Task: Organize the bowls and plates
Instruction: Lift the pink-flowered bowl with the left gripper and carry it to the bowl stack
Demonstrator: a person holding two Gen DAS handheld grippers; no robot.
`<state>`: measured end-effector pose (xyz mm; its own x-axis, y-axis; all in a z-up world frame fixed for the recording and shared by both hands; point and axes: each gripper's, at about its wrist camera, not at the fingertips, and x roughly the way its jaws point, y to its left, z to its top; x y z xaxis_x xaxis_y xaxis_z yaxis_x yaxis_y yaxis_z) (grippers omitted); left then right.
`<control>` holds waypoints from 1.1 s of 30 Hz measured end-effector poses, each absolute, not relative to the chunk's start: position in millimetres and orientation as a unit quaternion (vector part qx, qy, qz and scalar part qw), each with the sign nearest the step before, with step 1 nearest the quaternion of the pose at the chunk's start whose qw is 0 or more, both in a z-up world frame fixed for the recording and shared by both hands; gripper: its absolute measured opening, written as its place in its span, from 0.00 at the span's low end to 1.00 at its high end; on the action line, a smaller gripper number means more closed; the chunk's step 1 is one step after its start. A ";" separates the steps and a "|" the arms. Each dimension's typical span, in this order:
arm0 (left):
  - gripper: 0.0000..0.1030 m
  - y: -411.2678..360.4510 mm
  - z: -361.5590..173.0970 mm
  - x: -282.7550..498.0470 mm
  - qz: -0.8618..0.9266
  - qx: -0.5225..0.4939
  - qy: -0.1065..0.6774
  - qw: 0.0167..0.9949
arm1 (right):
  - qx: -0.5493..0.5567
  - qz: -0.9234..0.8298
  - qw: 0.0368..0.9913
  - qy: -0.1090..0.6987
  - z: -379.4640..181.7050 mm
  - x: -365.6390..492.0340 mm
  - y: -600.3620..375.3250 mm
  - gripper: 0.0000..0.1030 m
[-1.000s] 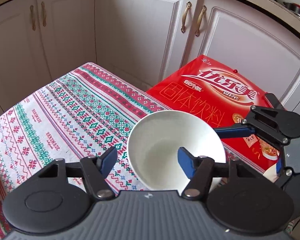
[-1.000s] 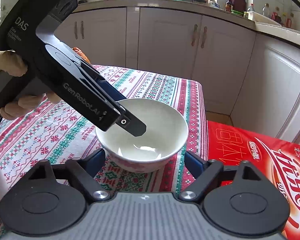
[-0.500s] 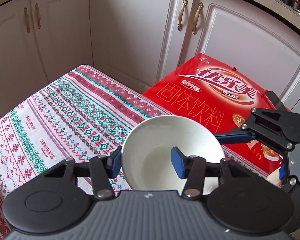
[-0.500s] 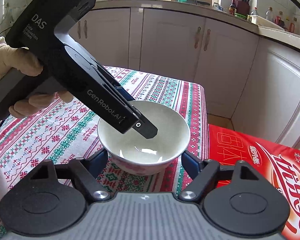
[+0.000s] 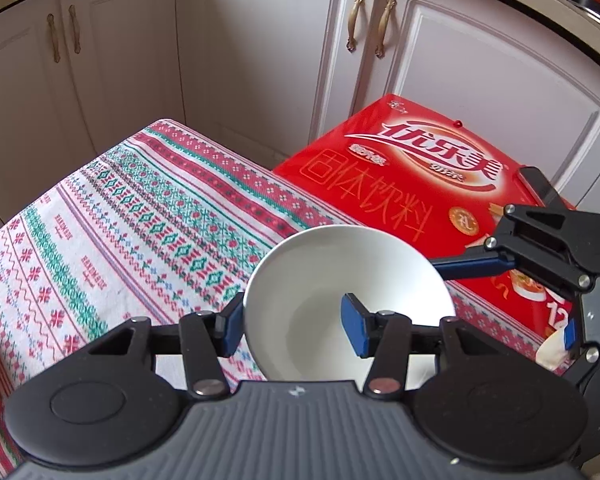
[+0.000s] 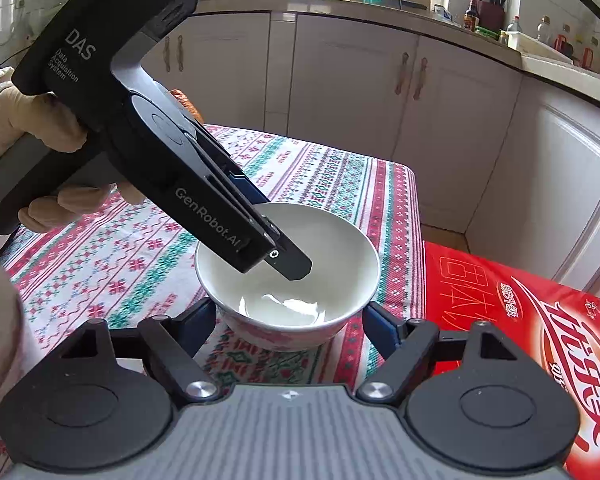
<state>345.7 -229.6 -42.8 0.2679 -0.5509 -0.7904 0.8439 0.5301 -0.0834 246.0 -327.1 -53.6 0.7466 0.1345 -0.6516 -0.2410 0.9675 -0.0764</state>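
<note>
Near the tablecloth's corner beside the red box sits the white bowl; the left gripper pinches its rim, likely for lifting, while the right gripper straddles the bowl, seemingly steadying, contact unclear

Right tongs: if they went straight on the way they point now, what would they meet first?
Most likely the white bowl: it sits directly ahead between the right tongs' blue fingers. The left tongs, clamped on its rim, lie just beyond; depth is hard to judge.
</note>
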 end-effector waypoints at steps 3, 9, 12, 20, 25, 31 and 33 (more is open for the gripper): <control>0.48 -223.2 -37.4 335.3 -0.451 0.181 0.399 0.777 | -0.079 0.104 0.931 0.341 -50.7 236.9 -323.1 0.81; 0.48 -211.1 -26.7 313.5 -0.450 0.185 0.393 0.780 | -0.077 0.115 0.932 0.334 -42.3 217.0 -315.2 0.81; 0.48 -205.6 -21.3 303.9 -0.446 0.182 0.391 0.784 | -0.077 0.119 0.933 0.331 -36.2 207.5 -310.4 0.81; 0.48 -188.5 -3.9 282.4 -0.442 0.171 0.381 0.794 | -0.074 0.132 0.933 0.325 -16.8 187.5 -302.2 0.81; 0.48 -178.2 4.8 267.9 -0.433 0.170 0.374 0.802 | -0.081 0.142 0.934 0.317 -4.3 175.1 -293.2 0.81; 0.48 -164.9 13.8 254.4 -0.424 0.166 0.365 0.812 | -0.087 0.154 0.934 0.311 6.0 164.3 -283.6 0.82; 0.48 -159.9 16.3 250.6 -0.421 0.164 0.363 0.815 | -0.090 0.158 0.934 0.308 8.7 160.9 -280.7 0.82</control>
